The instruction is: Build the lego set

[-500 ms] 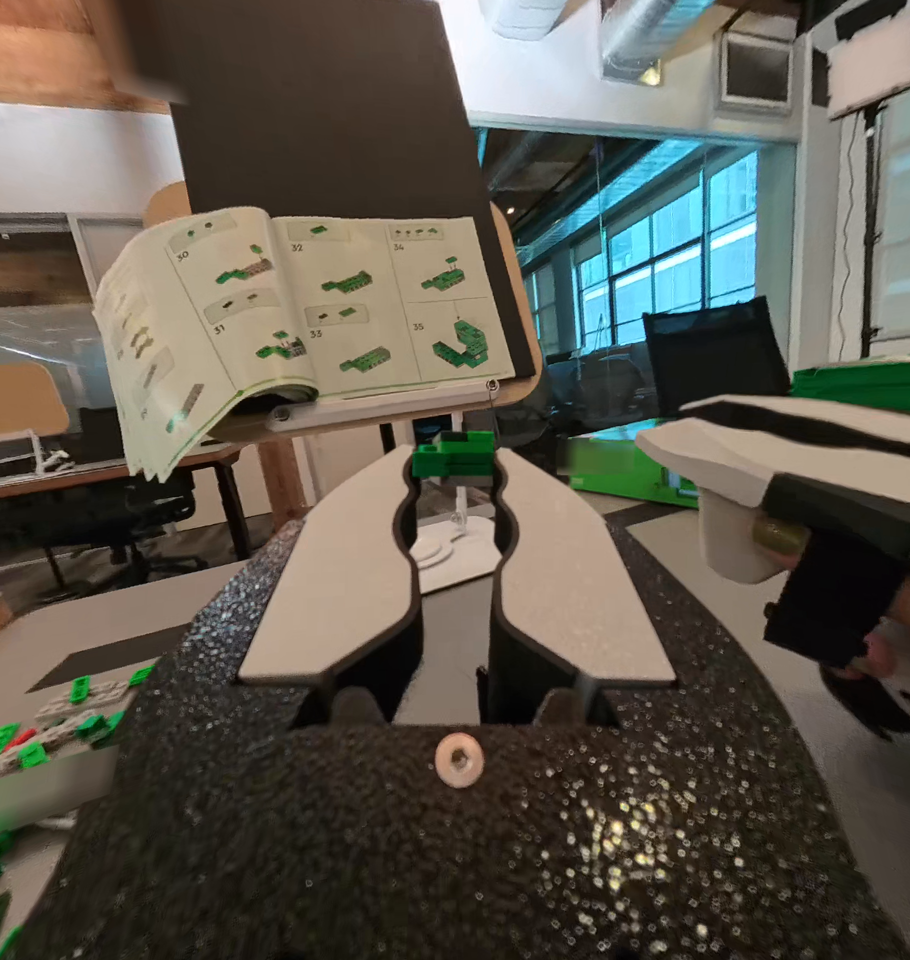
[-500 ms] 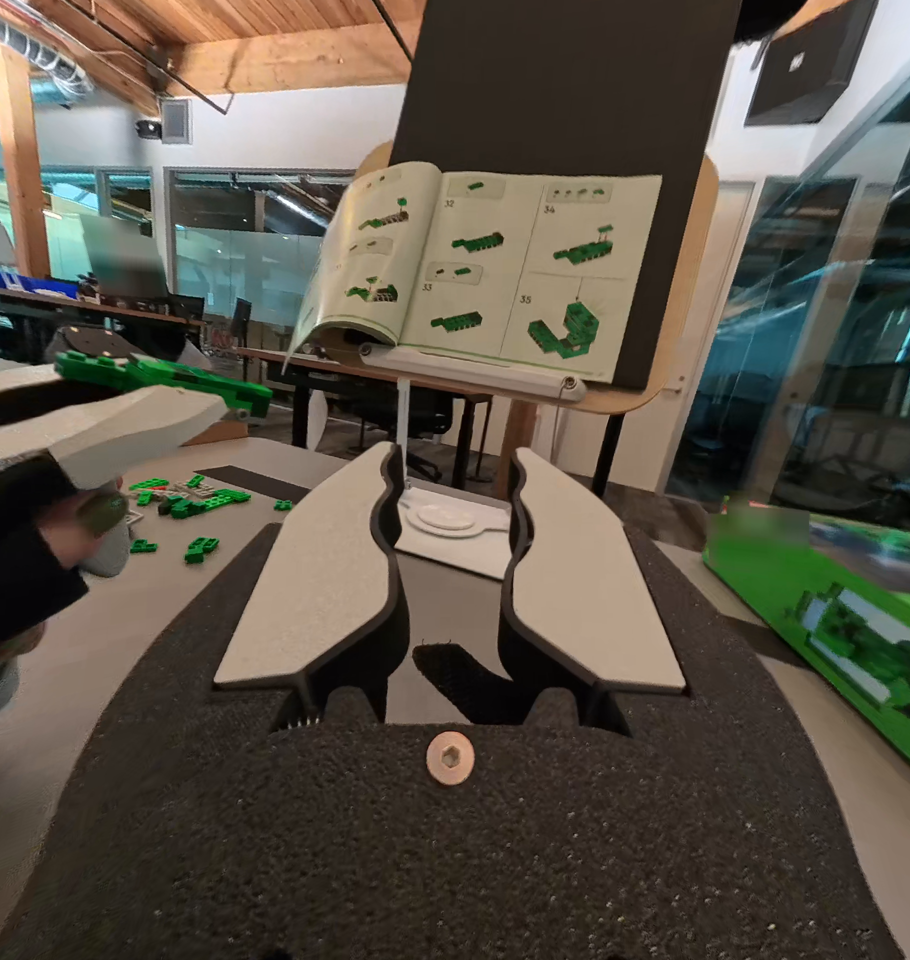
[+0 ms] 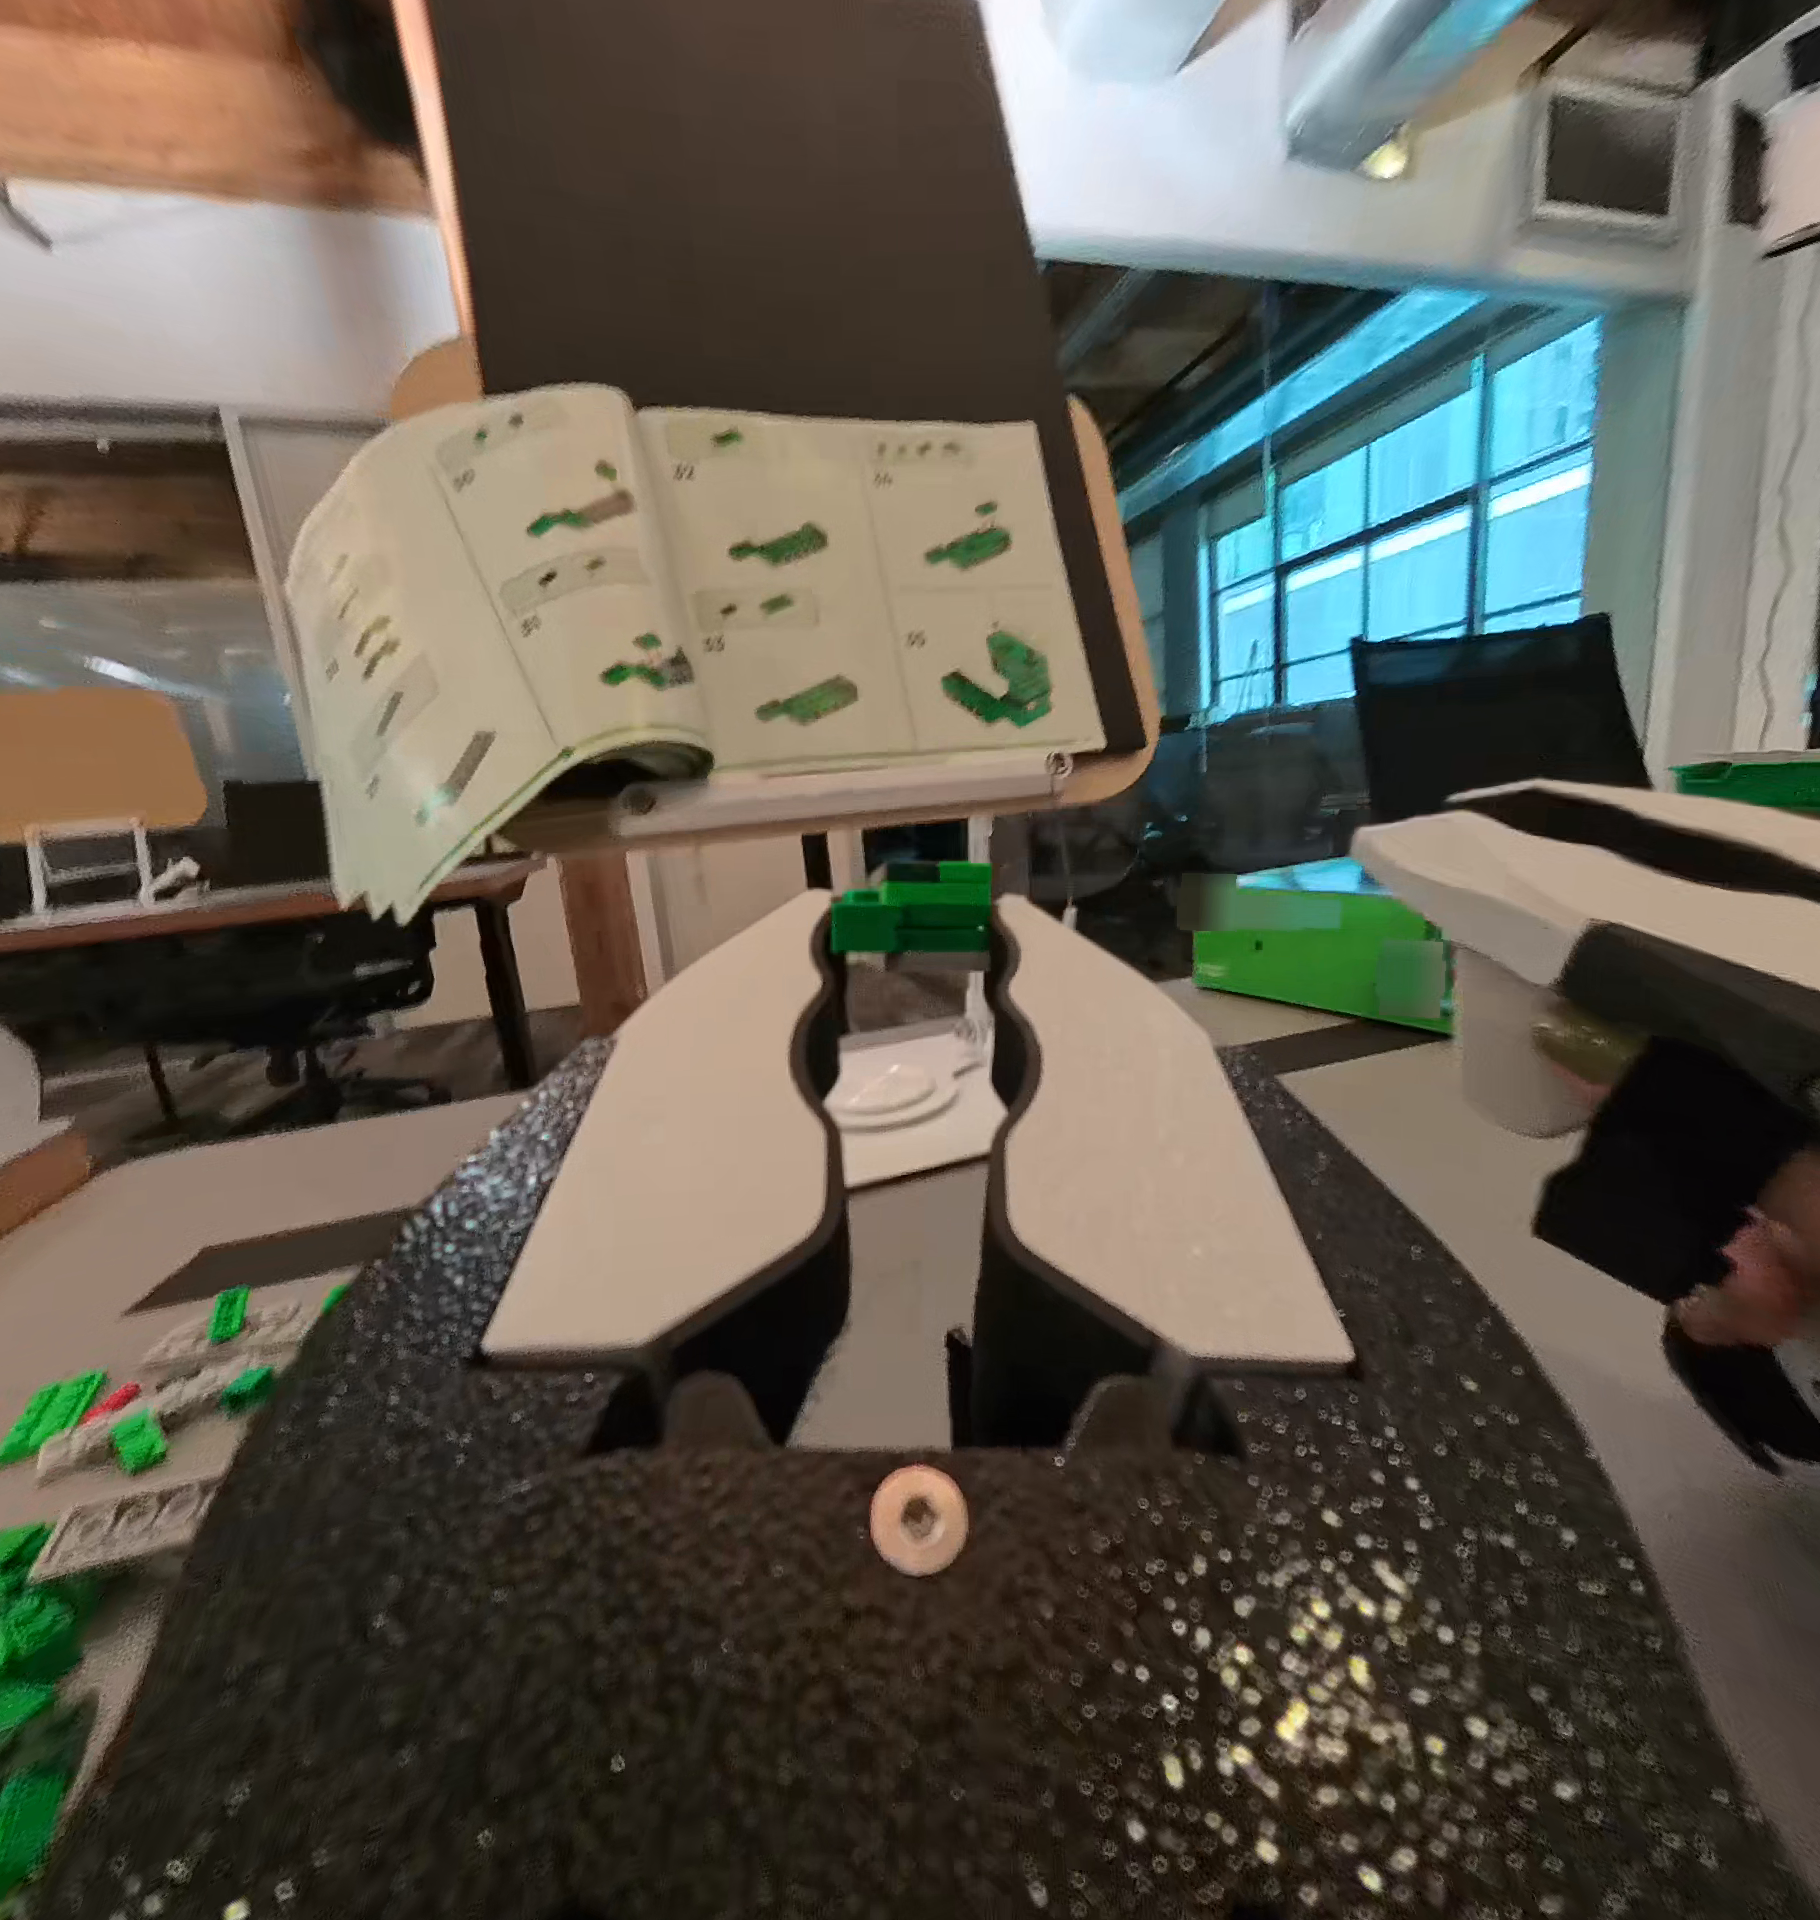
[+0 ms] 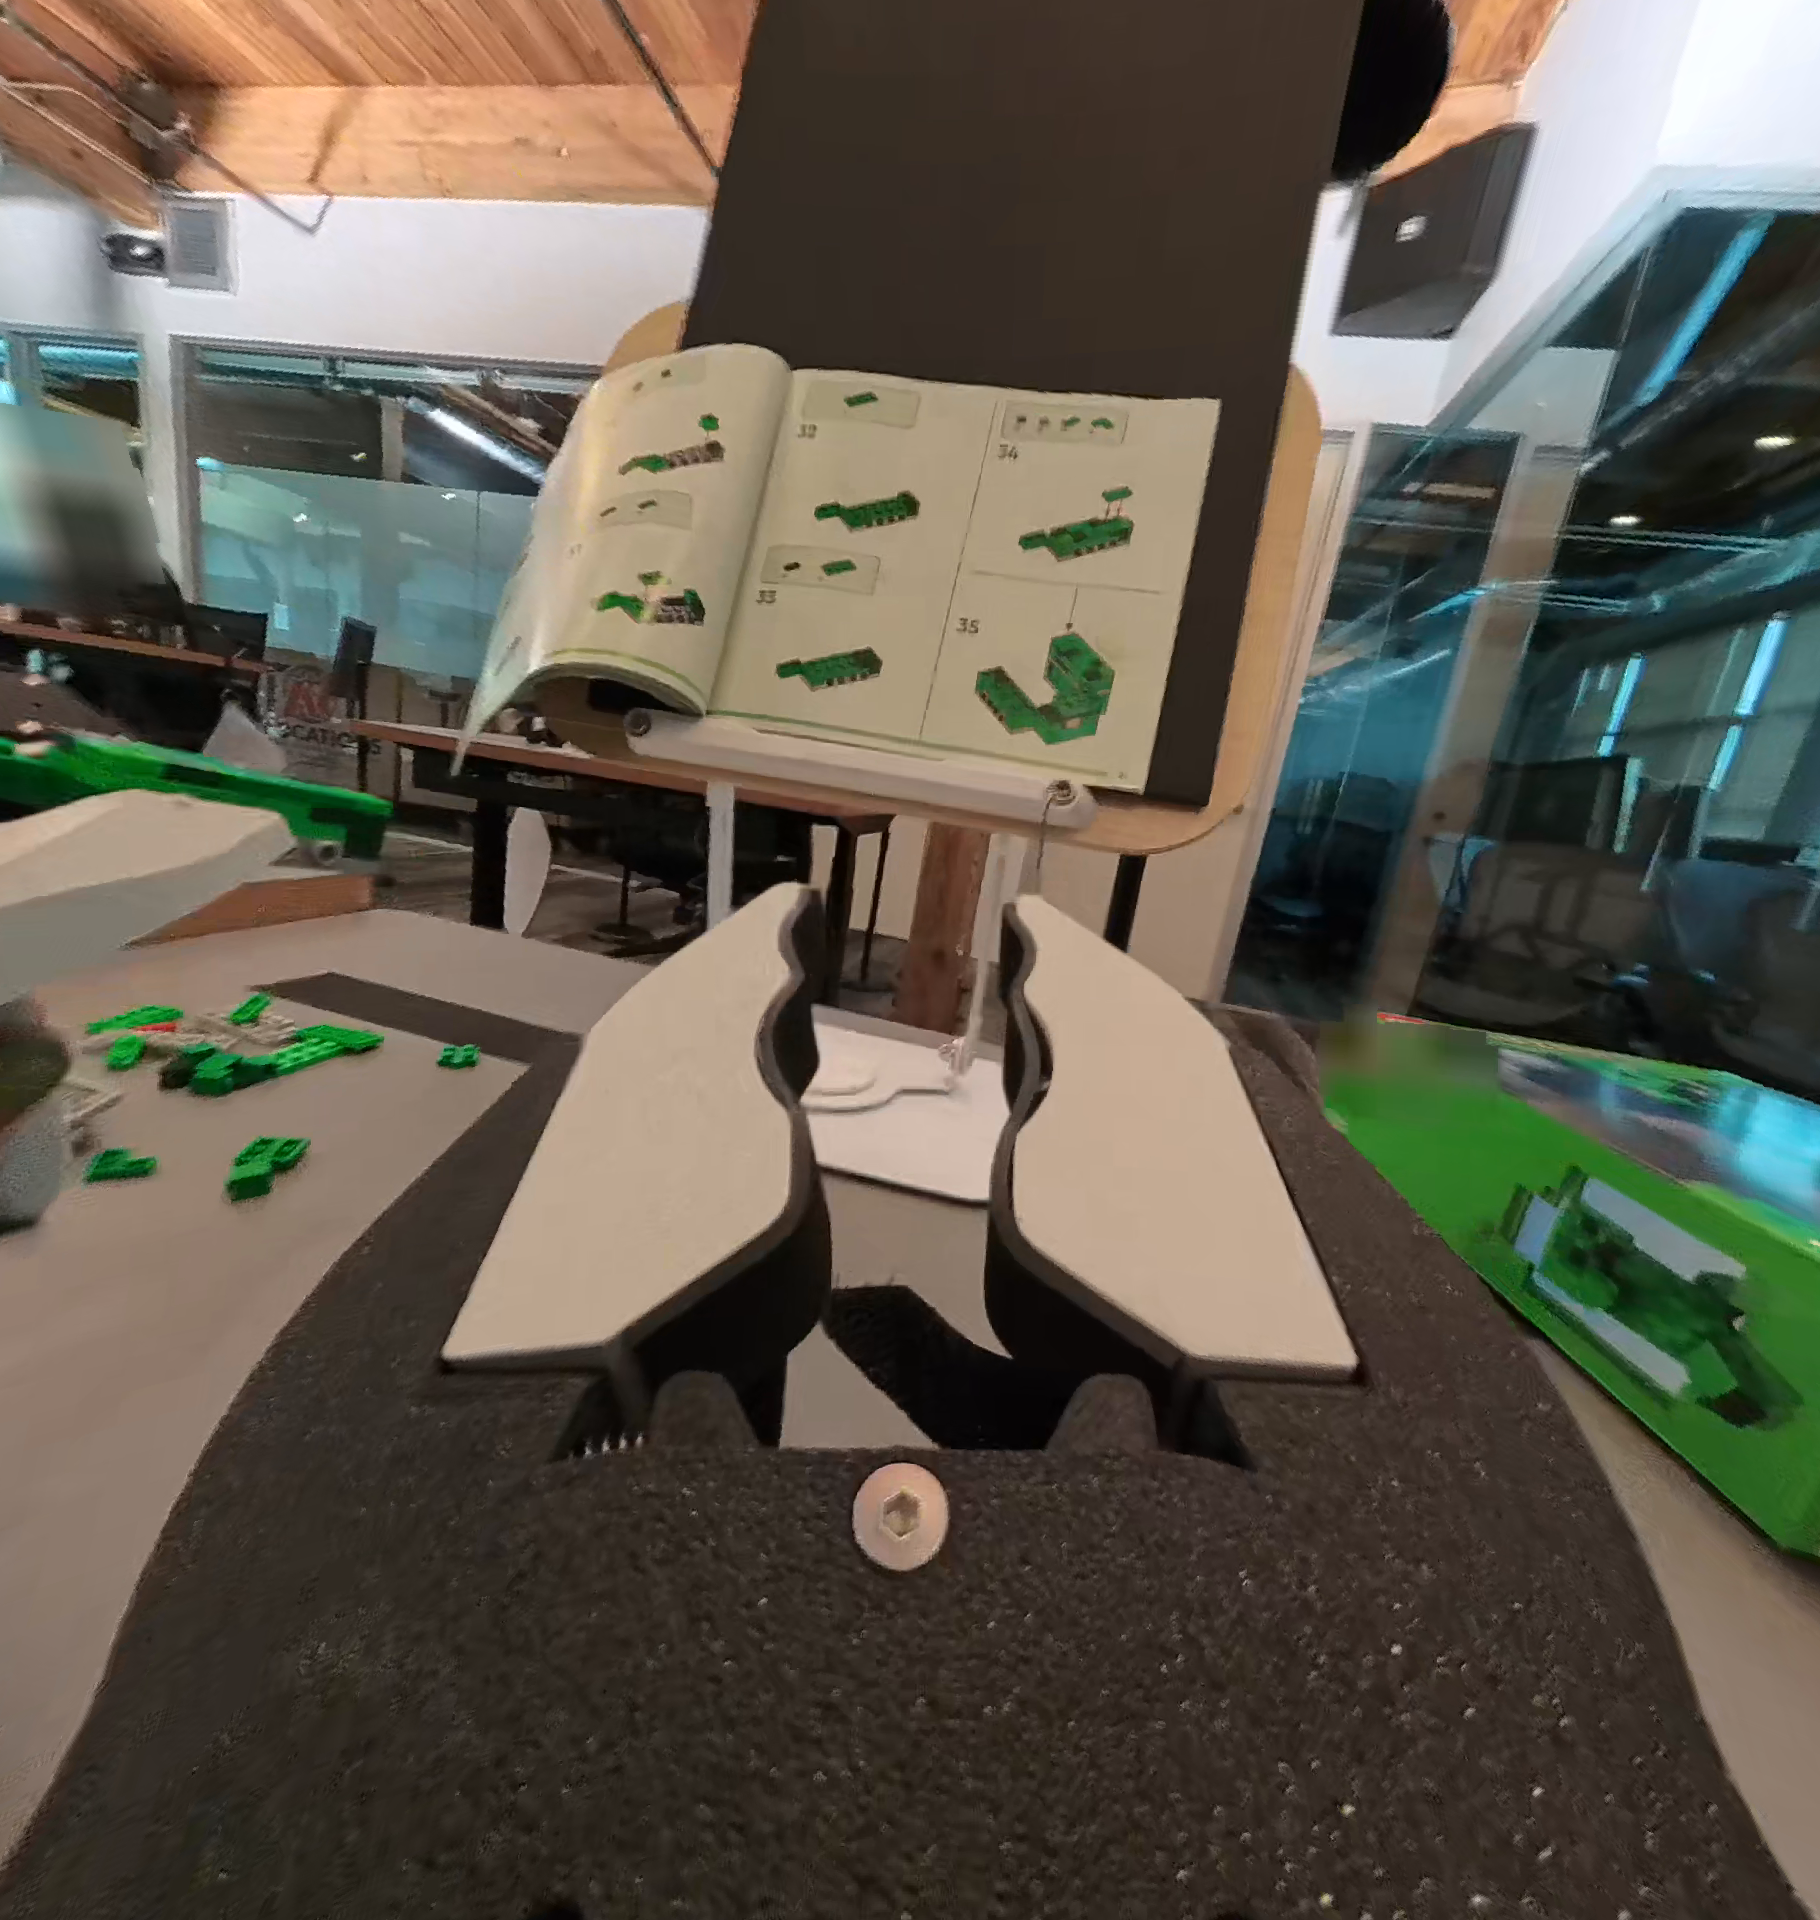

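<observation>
Item one: my left gripper (image 3: 911, 925), fingers clamped on a green lego assembly (image 3: 911, 914) at their tips, raised above the table (image 3: 1041, 1247). From the right wrist view the same assembly (image 4: 168, 779) showed as a long green strip jutting past my left gripper at the left edge.

Item two: my right gripper (image 4: 906, 935), fingers parted with a clear gap between them, nothing held, raised over the table.

Item three: instruction booklet (image 4: 885, 561), open on a stand (image 4: 864, 769) at the far side of the table, straight ahead of both grippers.

Item four: loose green and grey lego pieces (image 4: 231, 1060), scattered on the table to my left.

Item five: green lego box (image 4: 1633, 1268), lying on the table to my right.
</observation>
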